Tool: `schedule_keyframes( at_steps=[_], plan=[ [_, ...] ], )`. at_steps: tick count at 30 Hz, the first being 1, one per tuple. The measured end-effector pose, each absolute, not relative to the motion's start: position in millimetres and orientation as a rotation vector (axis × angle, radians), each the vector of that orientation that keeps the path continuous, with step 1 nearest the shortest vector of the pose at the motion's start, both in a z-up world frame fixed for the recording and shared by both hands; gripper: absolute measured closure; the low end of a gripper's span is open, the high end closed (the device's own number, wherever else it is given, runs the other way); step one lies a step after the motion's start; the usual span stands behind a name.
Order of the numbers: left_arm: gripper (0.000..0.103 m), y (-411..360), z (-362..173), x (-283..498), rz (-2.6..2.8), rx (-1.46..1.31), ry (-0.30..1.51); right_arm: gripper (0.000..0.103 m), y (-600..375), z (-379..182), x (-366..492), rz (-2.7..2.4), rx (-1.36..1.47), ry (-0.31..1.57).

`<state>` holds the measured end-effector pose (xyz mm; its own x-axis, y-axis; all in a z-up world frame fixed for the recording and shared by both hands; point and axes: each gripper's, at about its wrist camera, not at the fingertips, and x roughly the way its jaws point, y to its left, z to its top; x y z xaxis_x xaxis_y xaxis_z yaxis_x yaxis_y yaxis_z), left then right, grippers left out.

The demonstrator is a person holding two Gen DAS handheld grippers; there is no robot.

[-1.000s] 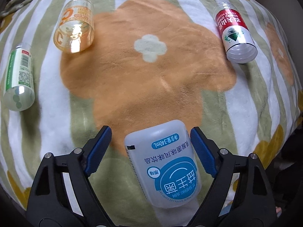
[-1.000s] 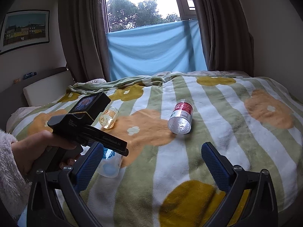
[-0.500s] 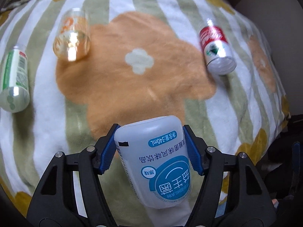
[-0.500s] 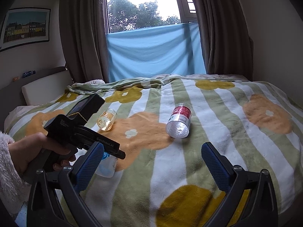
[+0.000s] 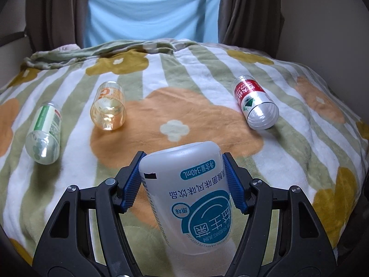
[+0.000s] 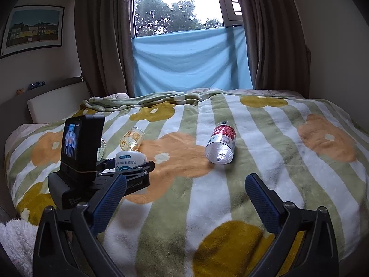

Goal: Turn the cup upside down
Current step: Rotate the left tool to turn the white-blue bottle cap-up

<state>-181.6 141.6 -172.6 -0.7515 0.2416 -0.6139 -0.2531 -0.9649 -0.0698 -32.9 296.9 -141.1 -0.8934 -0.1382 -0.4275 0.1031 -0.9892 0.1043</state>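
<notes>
Nearest to me, my left gripper (image 5: 182,182) has its blue ribbed pads (image 5: 233,184) pinching the white translucent plastic cup with the blue-and-white printed label (image 5: 191,198), one pad on each flank, just behind its rounded closed end. That end points away from me and the print reads upside down; the cup seems lifted clear of the blanket, though its underside is hidden. I judge it light and thin-walled, springy, not brittle, and smooth enough to slide, so a hold across the mid-body where the wall runs straight suits it, with only moderate squeeze or the sides may buckle. In the right view the same cup (image 6: 130,159) shows as a small pale cylinder clamped in my left tool. My right gripper (image 6: 184,198) hangs with its fingers spread wide and nothing between them, above the bed.

Beneath lies the plush fleece blanket, striped green and white with orange and mustard flowers (image 5: 184,73), soft and yielding, a poor footing for a narrow rim. Farther out three cut-bottle cups lie on their sides, well apart: a clear one with a green label (image 5: 45,133) at left, an amber-tinted clear one with orange print (image 5: 109,109), and a clear ribbed one with a red label (image 5: 254,102) at right. Beyond hang brown curtains (image 6: 272,34) and a pale blue cloth across the window (image 6: 191,62).
</notes>
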Motion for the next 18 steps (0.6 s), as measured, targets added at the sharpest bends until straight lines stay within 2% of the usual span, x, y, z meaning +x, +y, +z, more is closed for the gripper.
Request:
schedule_keyframes(
  at_steps=[6, 18],
  plan=[
    [0.04, 132, -183, -178, 2.683, -1.025, 0.006, 0.0, 300, -145, -32, -2.943, 0.68, -0.133],
    [0.04, 132, -179, -157, 2.649, -1.1, 0.094, 0.0, 300, -145, -31, -2.936, 0.676, -0.148]
  ],
)
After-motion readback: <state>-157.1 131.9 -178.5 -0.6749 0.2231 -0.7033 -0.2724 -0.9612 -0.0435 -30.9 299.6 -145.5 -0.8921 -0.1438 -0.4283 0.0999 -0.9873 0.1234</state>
